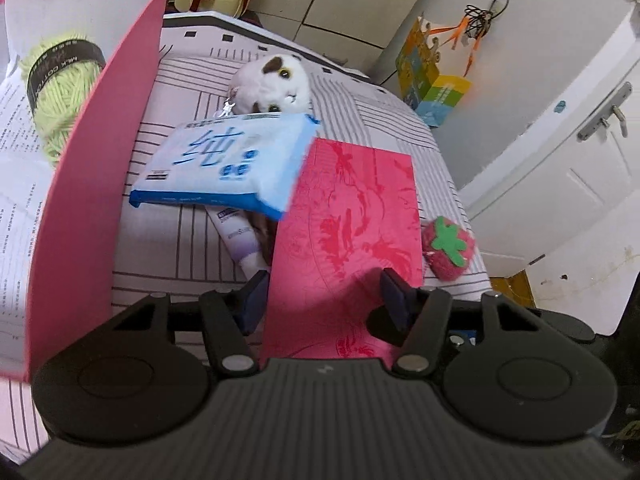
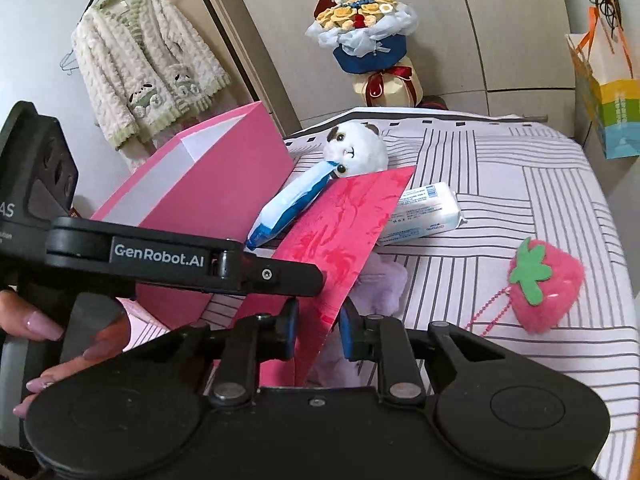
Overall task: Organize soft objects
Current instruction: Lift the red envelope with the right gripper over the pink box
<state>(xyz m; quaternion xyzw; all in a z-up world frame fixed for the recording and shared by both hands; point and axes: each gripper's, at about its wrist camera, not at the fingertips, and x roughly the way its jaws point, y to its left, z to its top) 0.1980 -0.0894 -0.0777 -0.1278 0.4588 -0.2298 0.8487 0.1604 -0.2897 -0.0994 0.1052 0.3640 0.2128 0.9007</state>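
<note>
Both my grippers meet the red card (image 2: pixel 344 220) at its near edge: right gripper (image 2: pixel 318 330) pinching it, left gripper (image 1: pixel 324 294) half-open astride it beside the pink box (image 1: pixel 104 160).

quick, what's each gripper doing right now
left gripper: open, pads either side of the red card, not pressing it.
right gripper: shut on the same red card's edge.

Yarn (image 1: pixel 60 88) in box (image 1: pixel 120 128), tissue pack (image 1: pixel 224 164) perhaps resting against plush cat (image 1: pixel 276 84)
</note>
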